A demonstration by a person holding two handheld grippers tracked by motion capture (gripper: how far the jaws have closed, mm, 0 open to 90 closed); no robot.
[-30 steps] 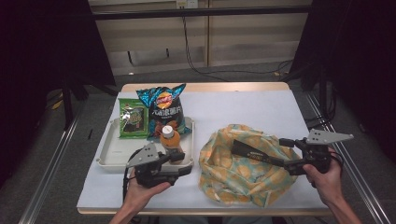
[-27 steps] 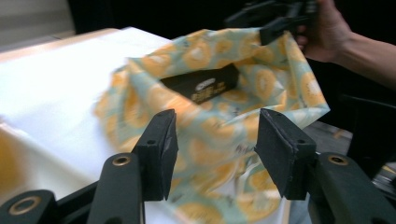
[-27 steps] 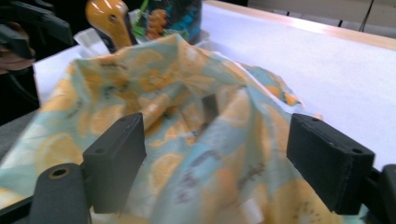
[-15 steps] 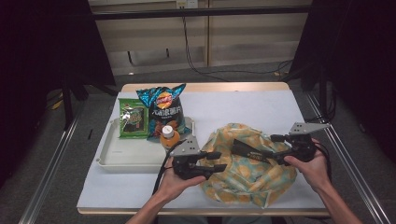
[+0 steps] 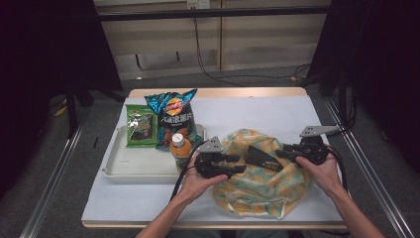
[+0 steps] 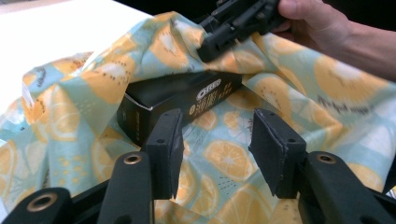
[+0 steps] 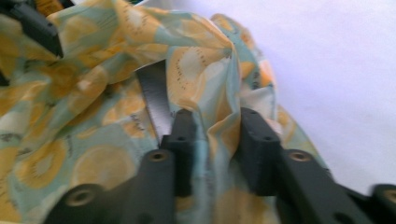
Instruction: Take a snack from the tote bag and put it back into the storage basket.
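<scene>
Left claw point(image 6: 212, 156), jaws wide and empty, has crossed from tray point(image 5: 133, 168) to cloth bag point(image 5: 267, 183); right claw point(image 7: 212, 140) straddles a fold, unclosed, so opening begins.

Both forearms come in from the near edge and angle inward. The left tool point(image 5: 236, 164) points right with its jaws spread apart. The right tool point(image 5: 281, 152) points left toward it, jaws parted; both tools are level, and their tips stand near each other.
</scene>
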